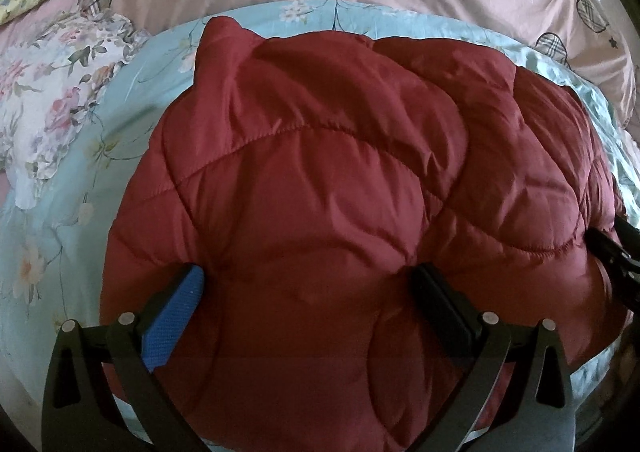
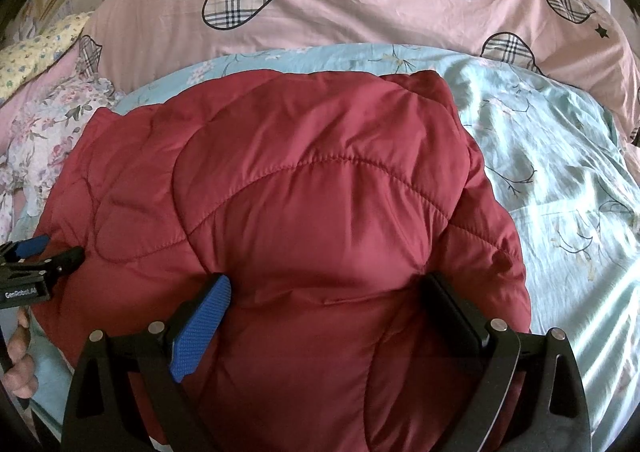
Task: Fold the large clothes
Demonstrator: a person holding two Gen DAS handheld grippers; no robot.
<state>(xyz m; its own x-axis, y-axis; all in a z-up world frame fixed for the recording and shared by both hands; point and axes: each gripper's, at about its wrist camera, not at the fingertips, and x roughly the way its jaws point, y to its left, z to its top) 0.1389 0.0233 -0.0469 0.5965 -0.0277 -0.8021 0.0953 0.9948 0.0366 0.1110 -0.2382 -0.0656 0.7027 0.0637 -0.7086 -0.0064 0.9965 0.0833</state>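
Red quilted jacket [image 1: 320, 172] lies on the bed, on a pale blue floral sheet [image 2: 560, 180], already bunched into a thick, puffy bundle. One corner sticks up at its far left edge in the left wrist view. Rounded, uneven outline; not a flat rectangle.

Left hand-held gripper [image 1: 312, 292]: jaws spread wide, one finger either side of a padded bulge at the jacket's near edge. Blue pad [image 1: 176, 316] rests against fabric; no pinch seen. Right hand-held gripper [image 2: 324, 308]: the same, jaws spread and straddling the near edge, well to the right of the left one. Whether either presses down on the padding, cannot tell.

Beyond the jacket: pink duvet [image 2: 360, 12] with plaid hearts, touching the sheet's far edge. Floral pillow [image 1: 60, 100] to the left, just beside the jacket.

Risks, as judged:
- Padding is thick and slick-looking; closing on a bulge may catch only the top layer, so the fold drags apart underneath.
- Filling springs back; a fold could reopen once let go.
- Uneven lift between the two sides would skew the bundle.
- Loose sheet may be pinched along with the jacket.
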